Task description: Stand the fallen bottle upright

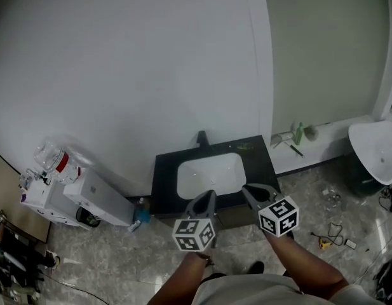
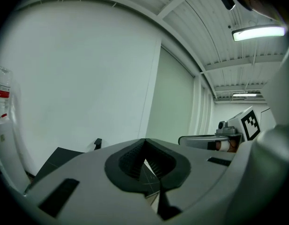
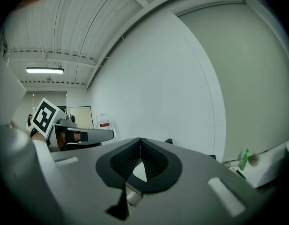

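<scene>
The fallen bottle (image 1: 282,139) seems to be the small pale cylinder lying on its side on the white ledge (image 1: 329,132), right of centre in the head view. It is too small there to be sure of its make. It looks like a light, thin-walled plastic bottle, so it should lift easily but may dent under a hard squeeze. Its round, smooth body will likely roll or slip if nudged from the side. The safest hold appears to be across the body, about midway or a little toward the neck, with the jaws square to its length. From there it can be tipped onto its base.

An upright green bottle (image 1: 299,133) stands just beside it and could be knocked over. To the left of the ledge is the black worktop (image 1: 164,170) with its white basin (image 1: 209,173), in the middle of the frame.

The left hand-held gripper (image 1: 211,193) and the right hand-held gripper (image 1: 245,187) hang over the worktop's near edge, well apart from the bottle. Each has its jaws together with nothing between them. They must open before any grasp.
</scene>
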Available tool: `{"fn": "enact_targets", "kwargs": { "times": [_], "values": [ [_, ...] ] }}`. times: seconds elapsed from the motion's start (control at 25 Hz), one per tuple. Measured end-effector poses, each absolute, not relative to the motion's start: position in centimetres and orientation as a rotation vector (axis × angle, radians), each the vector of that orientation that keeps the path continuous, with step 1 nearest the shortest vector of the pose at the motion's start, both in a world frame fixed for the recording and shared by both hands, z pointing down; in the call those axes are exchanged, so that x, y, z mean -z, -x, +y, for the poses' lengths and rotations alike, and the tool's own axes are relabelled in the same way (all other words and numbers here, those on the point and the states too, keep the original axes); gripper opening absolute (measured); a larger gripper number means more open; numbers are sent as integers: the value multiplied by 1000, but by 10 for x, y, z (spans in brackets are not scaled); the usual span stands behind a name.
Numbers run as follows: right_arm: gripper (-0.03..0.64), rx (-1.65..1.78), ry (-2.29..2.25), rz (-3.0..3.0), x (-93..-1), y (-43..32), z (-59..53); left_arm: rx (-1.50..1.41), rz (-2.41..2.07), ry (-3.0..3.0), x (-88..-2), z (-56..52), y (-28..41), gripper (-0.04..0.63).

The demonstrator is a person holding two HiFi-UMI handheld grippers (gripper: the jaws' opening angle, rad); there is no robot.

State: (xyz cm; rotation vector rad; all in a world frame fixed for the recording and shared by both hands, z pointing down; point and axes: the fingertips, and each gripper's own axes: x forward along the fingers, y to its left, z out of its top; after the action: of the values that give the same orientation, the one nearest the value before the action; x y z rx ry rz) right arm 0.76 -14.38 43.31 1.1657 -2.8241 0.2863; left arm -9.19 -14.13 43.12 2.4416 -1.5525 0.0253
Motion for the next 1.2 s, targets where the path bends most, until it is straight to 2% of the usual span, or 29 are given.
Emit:
{"fn": "enact_targets", "kwargs": {
  "times": [0.36, 0.72, 1.2],
  "values": [
    [12, -317, -1089, -2780, -453, -8, -260, -23, -1521, -2406, -454, -254, 87, 7],
    [29, -326, -1011, -2684, -485, 18, -409, -30, -1429, -2409, -480, -406, 112, 7],
    [46, -239, -606, -2275, -654, 69, -592, -201, -1235, -2385, -551, -514, 132, 8]
  ]
}}
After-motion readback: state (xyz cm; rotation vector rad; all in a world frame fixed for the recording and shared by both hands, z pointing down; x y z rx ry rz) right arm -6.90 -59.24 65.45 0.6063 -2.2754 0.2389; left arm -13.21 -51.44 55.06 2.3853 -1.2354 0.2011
